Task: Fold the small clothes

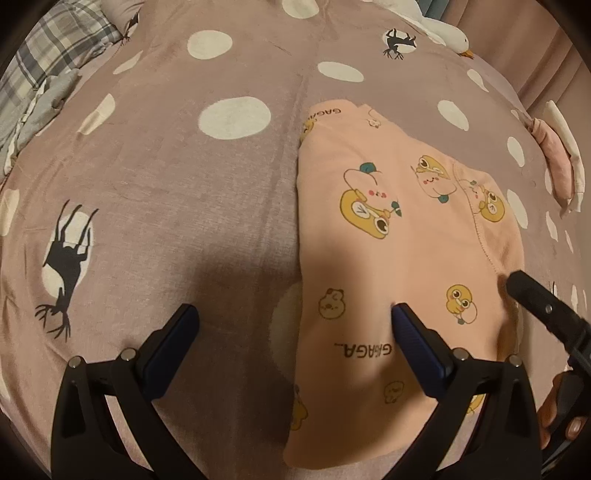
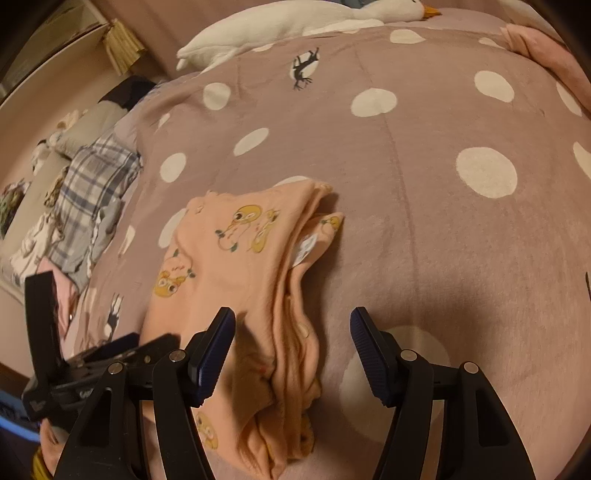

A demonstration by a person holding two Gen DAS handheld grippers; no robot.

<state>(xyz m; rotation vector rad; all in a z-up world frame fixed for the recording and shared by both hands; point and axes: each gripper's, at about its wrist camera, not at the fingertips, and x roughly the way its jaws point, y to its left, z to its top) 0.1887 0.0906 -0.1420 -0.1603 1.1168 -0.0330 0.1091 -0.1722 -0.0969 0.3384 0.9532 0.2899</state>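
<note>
A small peach garment (image 1: pixel 399 236) with cartoon duck prints lies folded lengthwise on the mauve polka-dot bedspread (image 1: pixel 184 177). My left gripper (image 1: pixel 295 314) is open just above the garment's left edge, its right finger over the fabric. In the right wrist view the same garment (image 2: pixel 258 280) shows stacked layered edges along its right side. My right gripper (image 2: pixel 291 325) is open and straddles that edge low over the cloth. The right gripper's tip (image 1: pixel 532 295) shows in the left wrist view at the garment's right edge. The left gripper's body (image 2: pixel 92 365) shows in the right wrist view.
A white goose plush (image 2: pixel 295 22) lies at the far end of the bed. Plaid and grey clothes (image 2: pixel 88 199) are piled at the left side. A folded pink and white garment (image 1: pixel 557 162) lies at the right edge of the bed.
</note>
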